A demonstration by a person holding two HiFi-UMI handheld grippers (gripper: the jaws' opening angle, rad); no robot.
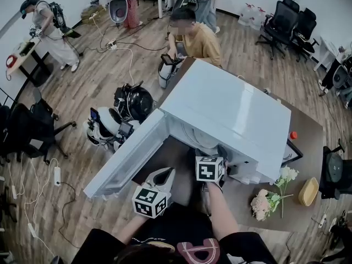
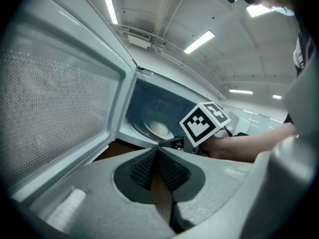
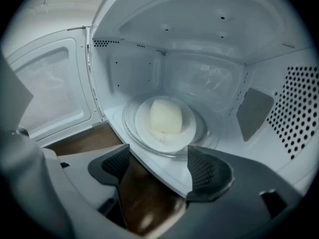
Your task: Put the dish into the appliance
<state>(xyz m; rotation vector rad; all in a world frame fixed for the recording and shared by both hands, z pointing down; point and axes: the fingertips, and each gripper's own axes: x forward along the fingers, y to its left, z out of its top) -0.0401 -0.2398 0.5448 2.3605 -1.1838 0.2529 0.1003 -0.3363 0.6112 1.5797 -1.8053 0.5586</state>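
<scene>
- The white box-shaped microwave oven stands with its door swung open.
- The round white dish, bearing a pale rounded lump of food, sits on the glass turntable inside the microwave.
- The right gripper is at the microwave's opening, jaws spread wide, nothing between them.
- The left gripper is in front of the microwave, jaws pressed together, empty.
</scene>
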